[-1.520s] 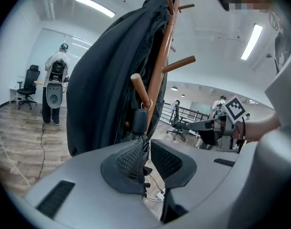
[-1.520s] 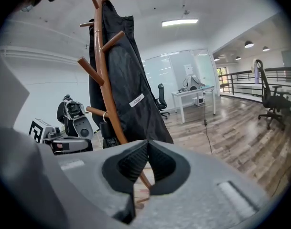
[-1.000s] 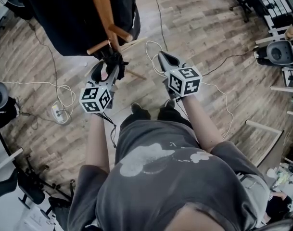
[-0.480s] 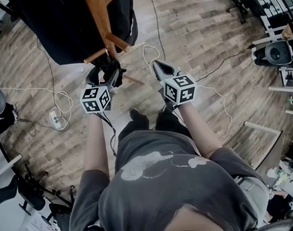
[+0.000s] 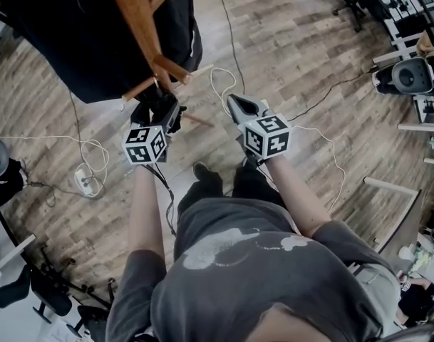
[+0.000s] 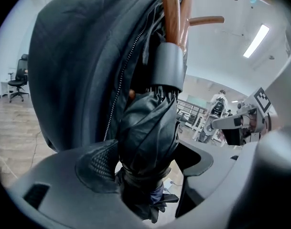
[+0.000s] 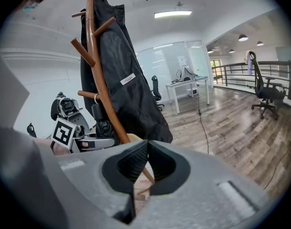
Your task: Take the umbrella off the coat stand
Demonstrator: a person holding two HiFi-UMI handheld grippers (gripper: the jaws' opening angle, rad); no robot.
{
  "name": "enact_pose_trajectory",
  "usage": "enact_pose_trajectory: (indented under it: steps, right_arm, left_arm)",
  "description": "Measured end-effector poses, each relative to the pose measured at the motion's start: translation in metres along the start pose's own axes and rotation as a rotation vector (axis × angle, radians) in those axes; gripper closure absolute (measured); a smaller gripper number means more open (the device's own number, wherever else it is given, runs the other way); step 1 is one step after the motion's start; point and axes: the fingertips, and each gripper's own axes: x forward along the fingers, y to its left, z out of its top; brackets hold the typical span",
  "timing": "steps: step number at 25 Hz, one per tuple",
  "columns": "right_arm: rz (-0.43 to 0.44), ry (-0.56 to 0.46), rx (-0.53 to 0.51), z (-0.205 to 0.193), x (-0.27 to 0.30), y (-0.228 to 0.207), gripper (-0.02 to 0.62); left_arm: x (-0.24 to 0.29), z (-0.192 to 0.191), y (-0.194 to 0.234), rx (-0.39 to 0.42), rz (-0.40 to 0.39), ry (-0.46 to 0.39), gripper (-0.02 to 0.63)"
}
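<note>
Left gripper (image 5: pixel 155 111) jaws, just opened wide, are straddling the umbrella (image 6: pixel 147 128) on the coat stand (image 5: pixel 137 20); right gripper (image 5: pixel 233 102) is hovering closed, empty.

Black jacket (image 5: pixel 60 41) hanging; white cable (image 5: pixel 211 84) on wood floor (image 5: pixel 295 41).

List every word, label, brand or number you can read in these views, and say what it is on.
No text is readable.
White tag on the black coat: print too small to read.
Left marker cube, right marker cube: square patterns only, no words.
</note>
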Motion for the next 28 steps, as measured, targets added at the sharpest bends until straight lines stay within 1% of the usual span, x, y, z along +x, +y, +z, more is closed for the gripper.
enact_pose_trajectory:
  steps: [4, 8, 12, 15, 18, 23, 26, 28]
  right_arm:
    - [-0.001, 0.011, 0.001, -0.003, 0.001, 0.001, 0.597]
    - [-0.003, 0.015, -0.032, -0.004, 0.003, 0.004, 0.597]
    - [-0.002, 0.007, -0.041, 0.002, 0.003, 0.004, 0.597]
    - [-0.001, 0.003, -0.041, 0.007, 0.005, 0.003, 0.597]
    - [0.003, 0.0, -0.043, 0.009, 0.003, 0.003, 0.597]
    - [0.014, -0.011, -0.047, 0.012, 0.0, 0.008, 0.597]
    - [0.019, -0.022, -0.052, 0.019, 0.0, 0.011, 0.597]
    - [0.022, -0.026, -0.055, 0.022, -0.001, 0.014, 0.597]
  left_arm:
    - [0.009, -0.005, -0.001, -0.013, -0.015, 0.011, 0.235]
    - [0.018, -0.011, -0.001, 0.002, -0.016, 0.031, 0.235]
    - [0.02, -0.012, 0.0, 0.021, -0.012, 0.038, 0.255]
    - [0.021, -0.011, 0.0, 0.022, -0.025, 0.064, 0.272]
    - [0.019, -0.011, -0.004, 0.026, -0.04, 0.098, 0.291]
    - [0.011, -0.017, -0.008, 0.036, -0.048, 0.15, 0.305]
    - [0.004, -0.015, -0.007, 0.022, -0.046, 0.16, 0.316]
    - [-0.002, -0.012, -0.009, 0.015, -0.046, 0.149, 0.322]
